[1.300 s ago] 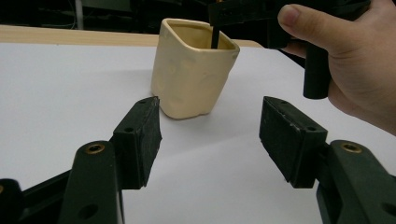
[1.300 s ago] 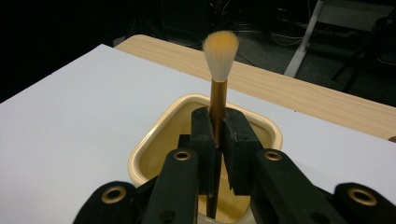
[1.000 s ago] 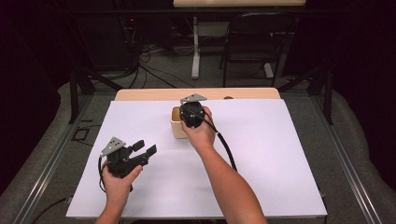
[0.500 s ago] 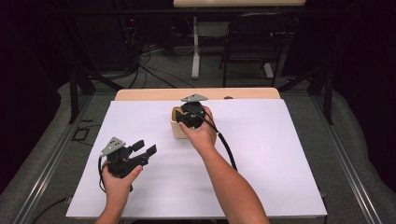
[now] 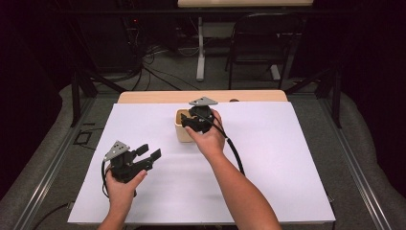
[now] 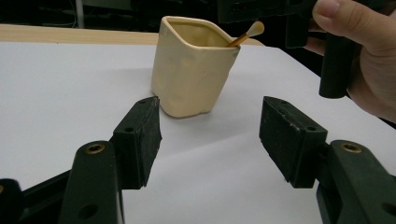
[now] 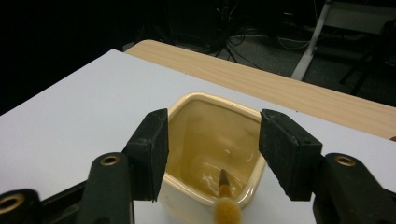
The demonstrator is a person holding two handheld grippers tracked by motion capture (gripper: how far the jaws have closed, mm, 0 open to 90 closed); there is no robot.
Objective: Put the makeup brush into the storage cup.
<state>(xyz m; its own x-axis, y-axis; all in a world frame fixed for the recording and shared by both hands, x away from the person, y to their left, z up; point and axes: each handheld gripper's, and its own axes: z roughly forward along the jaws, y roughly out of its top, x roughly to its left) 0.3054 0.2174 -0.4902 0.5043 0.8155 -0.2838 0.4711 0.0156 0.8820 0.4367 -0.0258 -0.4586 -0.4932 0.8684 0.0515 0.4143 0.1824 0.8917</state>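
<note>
One thin stick [image 7: 223,189] leans in the cream cup [image 5: 182,125] on the white counter [image 5: 287,158]. Right gripper [image 7: 212,149] has just opened its jaws wide, holding nothing. Left gripper [image 5: 148,153] waits wide open and empty. Bumping the cup could tip it and spill the stick.

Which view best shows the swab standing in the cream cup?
The left gripper view: the swab leans on the rim of the cream cup, tip clear. The right gripper view shows it blurred, from above; the high view's cup hides it.

Glossy ceramic cup [image 7: 212,140], matt white paper [image 5: 287,158]
</note>
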